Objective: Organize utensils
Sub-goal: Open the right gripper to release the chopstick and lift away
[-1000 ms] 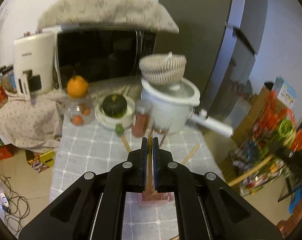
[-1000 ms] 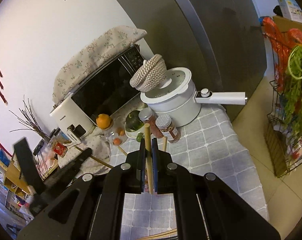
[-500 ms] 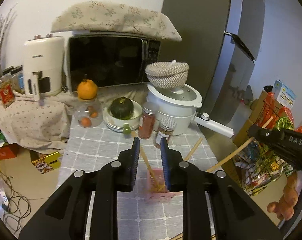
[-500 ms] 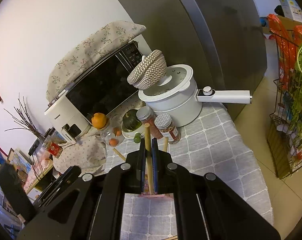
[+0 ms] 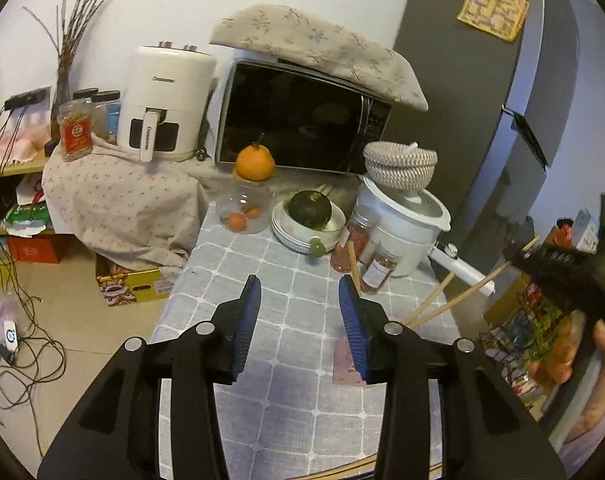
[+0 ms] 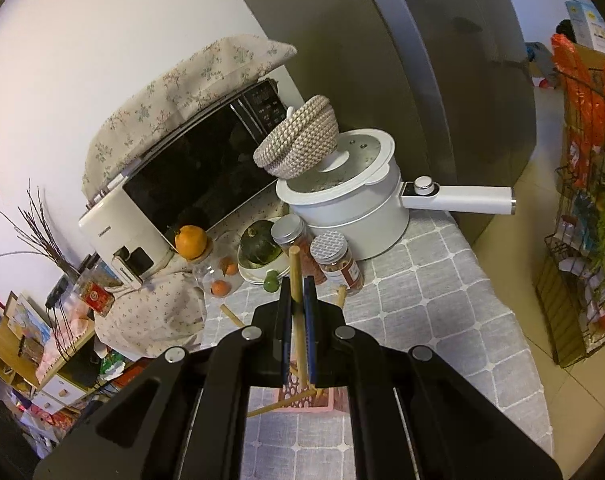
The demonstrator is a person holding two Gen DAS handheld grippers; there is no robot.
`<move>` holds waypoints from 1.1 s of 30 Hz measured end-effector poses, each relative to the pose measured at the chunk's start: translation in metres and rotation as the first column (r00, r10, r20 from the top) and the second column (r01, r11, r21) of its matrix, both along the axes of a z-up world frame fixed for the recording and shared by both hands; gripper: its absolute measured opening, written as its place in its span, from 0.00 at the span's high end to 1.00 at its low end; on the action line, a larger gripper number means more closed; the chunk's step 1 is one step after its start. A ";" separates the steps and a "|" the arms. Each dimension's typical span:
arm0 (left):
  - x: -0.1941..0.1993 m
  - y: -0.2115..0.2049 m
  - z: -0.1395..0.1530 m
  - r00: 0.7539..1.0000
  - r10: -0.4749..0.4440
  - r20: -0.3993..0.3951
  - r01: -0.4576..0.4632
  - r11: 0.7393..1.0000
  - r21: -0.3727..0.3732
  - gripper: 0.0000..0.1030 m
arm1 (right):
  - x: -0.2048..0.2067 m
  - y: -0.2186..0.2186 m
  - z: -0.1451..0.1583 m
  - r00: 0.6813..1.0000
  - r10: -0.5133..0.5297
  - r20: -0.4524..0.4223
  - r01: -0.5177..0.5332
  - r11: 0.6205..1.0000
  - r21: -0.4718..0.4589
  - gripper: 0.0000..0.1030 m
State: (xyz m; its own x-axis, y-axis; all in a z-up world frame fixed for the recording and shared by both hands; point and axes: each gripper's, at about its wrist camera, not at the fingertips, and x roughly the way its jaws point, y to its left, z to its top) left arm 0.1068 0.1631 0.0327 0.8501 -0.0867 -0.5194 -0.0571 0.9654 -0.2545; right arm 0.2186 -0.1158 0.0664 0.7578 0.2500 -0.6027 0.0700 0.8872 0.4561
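Right tongs clenched on a wooden chopstick above the pink holder.
Left tongs gape, holding nothing, over the grey checked table. More wooden sticks lean out of the holder, mostly hidden behind the tongs; spice jars and a white pot stand just beyond.

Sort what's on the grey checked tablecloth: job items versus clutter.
Job:
wooden chopstick clamped in right gripper
pink perforated holder
open left gripper

Clutter:
white electric pot
two red spice jars
dark green squash
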 end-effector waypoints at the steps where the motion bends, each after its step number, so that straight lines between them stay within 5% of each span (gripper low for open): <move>1: -0.001 0.001 0.000 1.000 -0.001 0.000 0.001 1.000 0.000 0.63 | 0.002 0.003 -0.002 1.000 0.000 0.000 0.000 1.000 -0.008 0.94; 7: 0.007 -0.001 -0.011 0.999 -0.024 -0.042 0.024 1.000 0.005 0.63 | 0.020 0.025 -0.023 0.999 0.043 0.005 -0.043 0.996 -0.082 0.90; 11: 0.011 -0.011 -0.018 0.997 -0.039 -0.059 0.040 0.999 0.019 0.62 | 0.013 0.030 -0.028 0.999 0.047 0.014 -0.046 0.993 -0.107 0.78; 20: -0.014 -0.042 -0.003 0.999 -0.030 0.028 0.026 0.992 0.121 0.27 | -0.057 0.031 -0.001 0.990 -0.018 0.143 0.050 0.973 -0.224 0.54; 23: -0.023 -0.052 0.000 0.998 -0.043 0.035 0.037 0.987 0.157 0.27 | -0.086 0.032 0.003 0.983 -0.042 0.178 0.088 0.963 -0.254 0.43; 28: -0.035 -0.064 0.001 0.997 -0.063 0.038 0.055 0.982 0.180 0.22 | -0.117 0.031 0.001 0.981 -0.068 0.180 0.118 0.952 -0.284 0.39; 33: -0.046 -0.063 0.001 0.997 -0.067 0.046 0.057 0.983 0.175 0.19 | -0.135 0.012 -0.006 0.987 -0.091 0.133 0.114 0.978 -0.177 0.32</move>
